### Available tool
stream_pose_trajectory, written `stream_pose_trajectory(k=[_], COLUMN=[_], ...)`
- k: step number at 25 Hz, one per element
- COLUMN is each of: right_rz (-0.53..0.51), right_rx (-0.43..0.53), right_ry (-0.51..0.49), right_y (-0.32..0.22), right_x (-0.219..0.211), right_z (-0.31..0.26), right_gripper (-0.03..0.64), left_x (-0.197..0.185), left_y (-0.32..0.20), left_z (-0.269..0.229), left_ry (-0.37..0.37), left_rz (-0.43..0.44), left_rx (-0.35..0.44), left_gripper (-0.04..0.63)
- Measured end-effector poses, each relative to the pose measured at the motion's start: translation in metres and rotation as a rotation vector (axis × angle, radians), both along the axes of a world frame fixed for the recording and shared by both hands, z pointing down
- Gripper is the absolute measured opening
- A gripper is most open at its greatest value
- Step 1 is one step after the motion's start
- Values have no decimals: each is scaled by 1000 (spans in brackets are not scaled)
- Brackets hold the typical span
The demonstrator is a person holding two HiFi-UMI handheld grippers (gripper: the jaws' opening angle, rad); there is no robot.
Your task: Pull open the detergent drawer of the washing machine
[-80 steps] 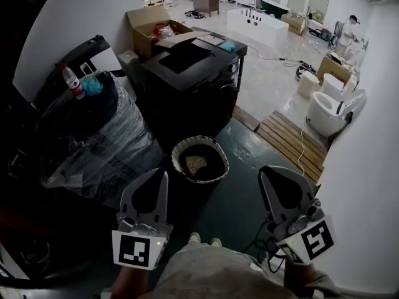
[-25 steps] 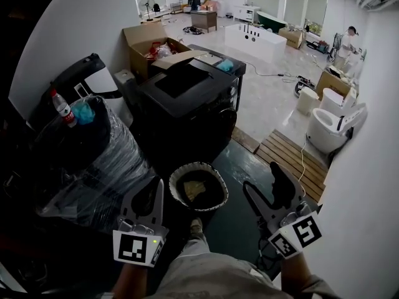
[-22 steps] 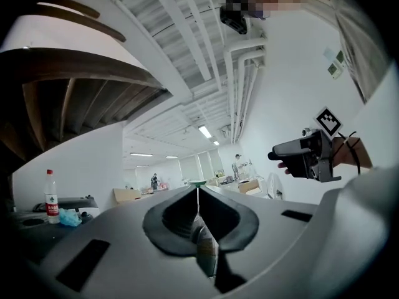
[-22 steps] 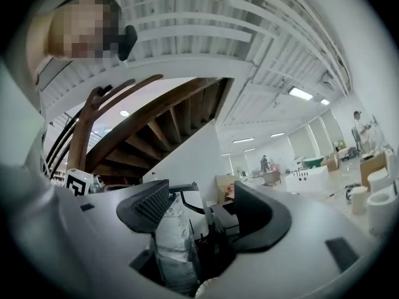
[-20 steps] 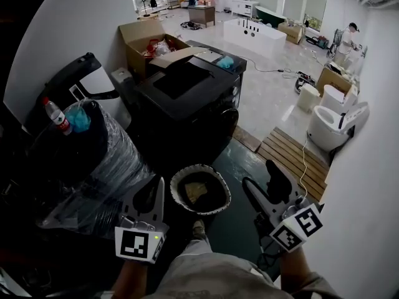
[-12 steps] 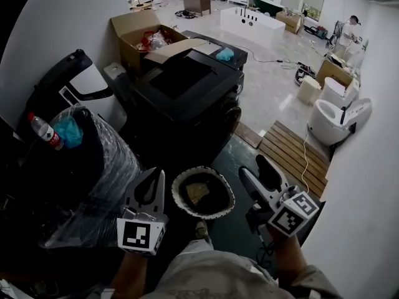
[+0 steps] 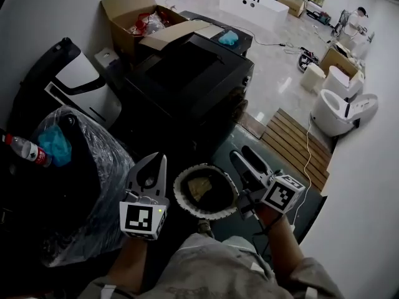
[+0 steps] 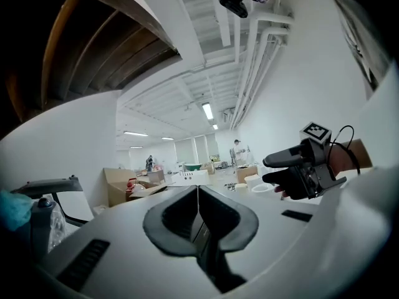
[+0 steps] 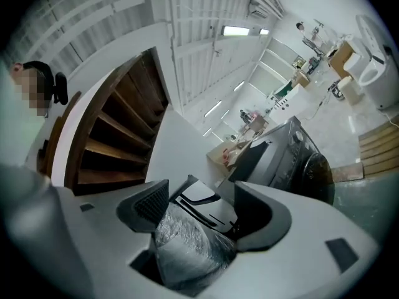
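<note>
Left gripper (image 7: 159,161) and right gripper (image 7: 242,156): pale grey plastic shells, dark ribbed jaw liners, each with a white marker cube (image 7: 143,218) printed with black squares. Small green light at my left cube's right edge, and a thin black cable (image 8: 349,128) loops just behind my right cube. Below the cubes, I'm in greyish-khaki trousers (image 7: 206,266).

The right gripper (image 9: 202,207) holds its jaws wide apart, gripping nothing; through the gap, at six o'clock, shows a plastic-wrapped bundle (image 9: 187,254). A dark washing machine (image 9: 293,161) stands at three o'clock and a wooden staircase (image 9: 118,136) at nine.
</note>
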State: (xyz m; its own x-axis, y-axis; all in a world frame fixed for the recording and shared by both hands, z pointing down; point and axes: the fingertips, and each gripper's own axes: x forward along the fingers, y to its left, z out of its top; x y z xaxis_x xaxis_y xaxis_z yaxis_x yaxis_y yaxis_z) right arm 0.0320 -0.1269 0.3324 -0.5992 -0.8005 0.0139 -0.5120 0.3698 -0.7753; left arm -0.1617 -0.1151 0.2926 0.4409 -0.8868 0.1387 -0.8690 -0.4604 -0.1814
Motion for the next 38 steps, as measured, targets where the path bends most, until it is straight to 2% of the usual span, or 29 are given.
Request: stream_pose_trajectory(k=[5, 11, 19, 27, 38], right_rz=[-10, -90, -126, -135, -150], right_rx=[-90, -144, -278, -343, -386], right_ry=[-22, -151, -223, -309, -395], right_y=[-39, -74, -117, -161, -206], right_x=[-10, -28, -36, -35, -49], right_z=[41, 72, 143, 198, 266], right_gripper=[326, 345, 351, 360, 374], left_x=[-6, -7, -3, 2, 9], left_y=[-32, -58, -87, -117, -143], left_z=[25, 59, 107, 156, 207], left_ry=[0, 27, 21, 22, 29], left_rz=[-11, -21, -72, -141, -168], left_rx=[-51, -88, -173, -239, -276], left_gripper=[23, 21, 21, 21, 21])
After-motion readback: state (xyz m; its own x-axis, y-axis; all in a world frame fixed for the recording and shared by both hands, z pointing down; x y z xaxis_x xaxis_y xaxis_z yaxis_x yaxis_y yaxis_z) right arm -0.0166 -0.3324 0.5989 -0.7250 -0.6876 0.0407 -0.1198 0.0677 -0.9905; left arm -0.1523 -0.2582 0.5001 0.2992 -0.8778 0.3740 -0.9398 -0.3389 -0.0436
